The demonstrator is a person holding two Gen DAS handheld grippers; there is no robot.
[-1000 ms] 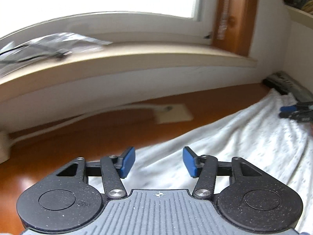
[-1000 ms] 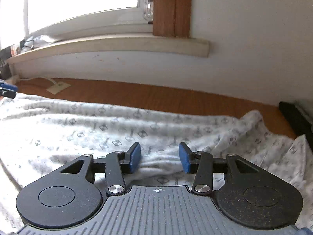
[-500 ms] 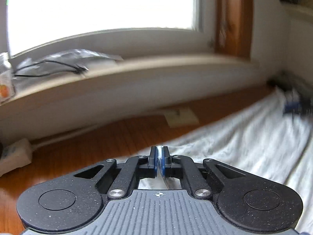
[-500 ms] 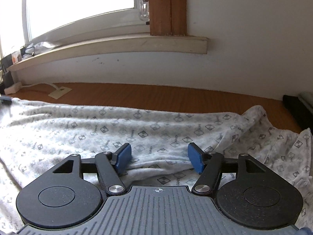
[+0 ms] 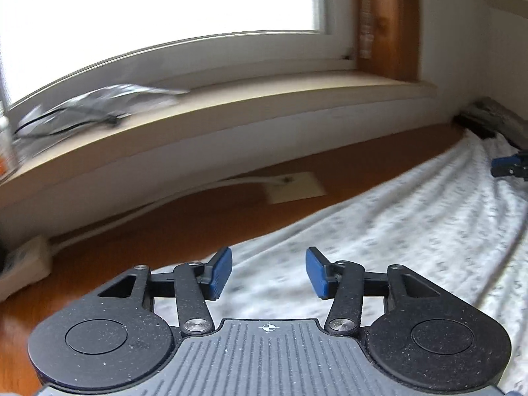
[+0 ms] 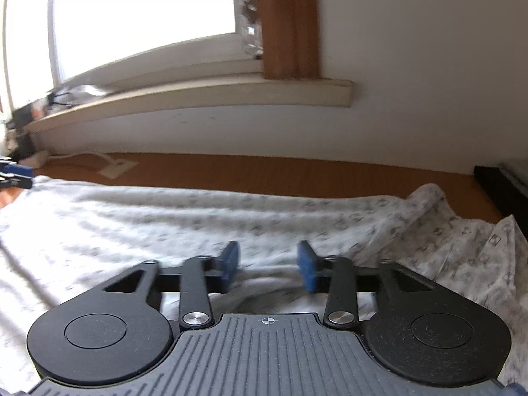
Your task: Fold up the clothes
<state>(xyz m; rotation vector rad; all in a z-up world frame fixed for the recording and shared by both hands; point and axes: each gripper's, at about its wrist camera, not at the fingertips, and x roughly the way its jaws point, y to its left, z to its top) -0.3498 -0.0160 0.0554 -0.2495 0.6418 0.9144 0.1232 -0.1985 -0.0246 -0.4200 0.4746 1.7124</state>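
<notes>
**Two grippers spread wide over patterned cloth**

Both tools are seen w/ blue pads parted and nothing between them. L gripper (image 5: 268,272) is held above the near-left edge of a white garment w/ small grey printed motifs (image 5: 412,217), which is spread flat on an orange-brown wooden surface (image 5: 165,227). R gripper (image 6: 268,265) is held low over the same fabric (image 6: 165,217), approx. mid-cloth; whether its pads touch the cloth can't be told due to blur. A rumpled, folded-over section (image 6: 462,231) is seen at the garment's right end. Each gripper's blue tip is glimpsed in the other's view, at opposite ends of the cloth. Behind, a cream windowsill (image 5: 231,109) is seen, w/ a white cable (image 5: 158,204) run along the wall to a small beige plate (image 5: 297,186).
</notes>
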